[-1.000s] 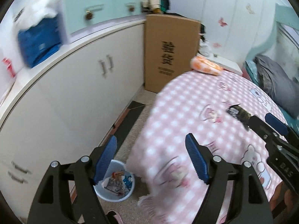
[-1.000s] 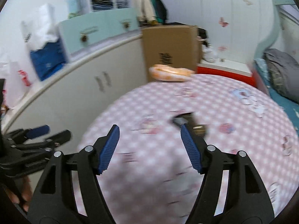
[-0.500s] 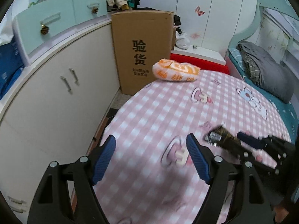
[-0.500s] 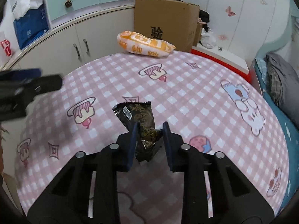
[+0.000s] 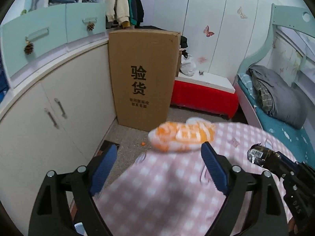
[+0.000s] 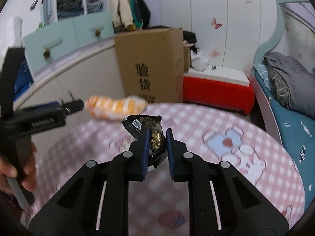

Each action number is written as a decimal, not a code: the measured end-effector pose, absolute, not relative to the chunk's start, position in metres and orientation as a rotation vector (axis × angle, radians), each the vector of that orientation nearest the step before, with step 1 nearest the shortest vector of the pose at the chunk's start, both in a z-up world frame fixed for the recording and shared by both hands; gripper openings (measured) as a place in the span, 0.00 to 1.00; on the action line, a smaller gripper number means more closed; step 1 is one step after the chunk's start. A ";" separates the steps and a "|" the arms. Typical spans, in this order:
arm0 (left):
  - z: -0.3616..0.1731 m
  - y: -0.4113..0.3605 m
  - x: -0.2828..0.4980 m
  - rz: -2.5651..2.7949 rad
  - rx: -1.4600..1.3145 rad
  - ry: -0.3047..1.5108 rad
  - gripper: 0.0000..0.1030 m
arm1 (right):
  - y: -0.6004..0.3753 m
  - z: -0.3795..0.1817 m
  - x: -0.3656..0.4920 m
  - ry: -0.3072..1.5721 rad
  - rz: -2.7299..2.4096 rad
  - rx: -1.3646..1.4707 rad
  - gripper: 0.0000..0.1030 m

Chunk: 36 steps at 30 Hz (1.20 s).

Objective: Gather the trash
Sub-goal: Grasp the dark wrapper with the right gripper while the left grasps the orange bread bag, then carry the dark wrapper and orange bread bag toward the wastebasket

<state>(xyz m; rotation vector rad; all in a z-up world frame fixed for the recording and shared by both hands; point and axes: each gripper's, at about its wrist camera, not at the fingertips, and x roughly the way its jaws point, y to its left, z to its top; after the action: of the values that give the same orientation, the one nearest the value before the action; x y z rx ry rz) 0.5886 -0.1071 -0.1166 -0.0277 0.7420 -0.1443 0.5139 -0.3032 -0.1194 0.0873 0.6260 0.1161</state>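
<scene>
Black wrapper (image 6: 146, 129): pinched between the blue pads of the right gripper (image 6: 157, 145), centre of the right wrist frame, lifted above the tablecloth; barcode end sticks up past the fingertips.
Right gripper: pressed together on the black wrapper; also seen at the right edge of the left wrist frame (image 5: 263, 157).
Orange snack bag (image 5: 182, 136): lies at the far edge of the pink checked tablecloth (image 5: 157, 192), mid-frame, blurred.
Left gripper (image 5: 157, 169): spread wide, nothing between its pads, just before the orange snack bag.
Cardboard box (image 5: 142, 76): upright on the floor beyond the table, upper centre.
White cabinet (image 5: 59, 106): left side of frame.
Bed (image 5: 279, 98): right side.
</scene>
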 end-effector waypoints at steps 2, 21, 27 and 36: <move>-0.121 -0.113 0.602 -0.152 -0.006 0.755 0.83 | -0.304 -0.119 0.525 0.620 0.113 0.118 0.16; -0.142 -0.134 0.608 -0.287 0.053 0.828 0.32 | -0.304 -0.134 0.548 0.676 0.135 0.220 0.16; -0.116 -0.110 0.556 -0.242 0.034 0.782 0.31 | -0.282 -0.110 0.521 0.652 0.179 0.212 0.16; -0.062 -0.020 0.448 -0.062 -0.028 0.719 0.31 | -0.199 -0.068 0.450 0.607 0.349 0.183 0.16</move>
<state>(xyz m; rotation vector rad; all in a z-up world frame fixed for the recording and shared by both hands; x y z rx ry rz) 0.4479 -0.0201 -0.0624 -0.0283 0.7191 -0.0617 0.4500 -0.1991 -0.0677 0.1826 0.6072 0.3494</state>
